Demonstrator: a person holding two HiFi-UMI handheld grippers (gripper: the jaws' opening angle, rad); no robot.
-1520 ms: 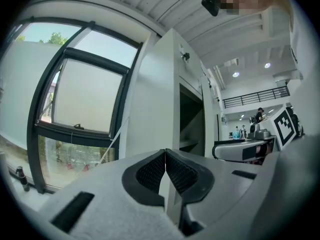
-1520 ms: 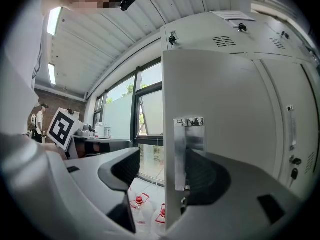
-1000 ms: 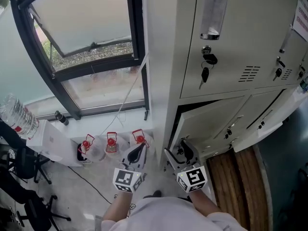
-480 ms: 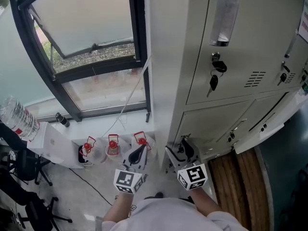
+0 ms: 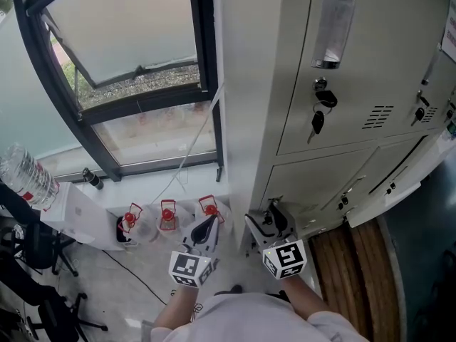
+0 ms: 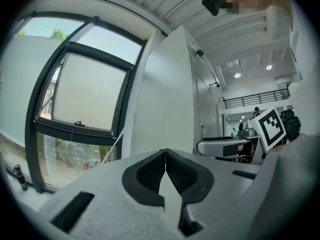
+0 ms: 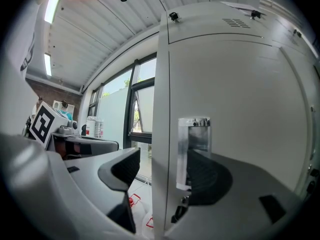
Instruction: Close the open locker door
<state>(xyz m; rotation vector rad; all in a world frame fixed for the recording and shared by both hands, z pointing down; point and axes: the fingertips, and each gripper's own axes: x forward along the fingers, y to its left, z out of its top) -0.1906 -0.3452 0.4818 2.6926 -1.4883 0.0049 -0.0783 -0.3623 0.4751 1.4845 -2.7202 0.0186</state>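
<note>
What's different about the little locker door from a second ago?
The lower locker door, ajar a second ago, has swung shut. The right tool stays open near it, and the left tool stays shut.

Big black-framed window point(image 5: 128, 70) is taking up the left side here. Three clear jugs point(image 5: 167, 214) with red caps are sitting on the floor right below it. A white cord point(image 5: 189, 142) is hanging down across its lower pane. A water bottle point(image 5: 26, 173) is lying off to its lower left, and a small dark bottle point(image 5: 90, 176) is sitting by its bottom frame.
</note>
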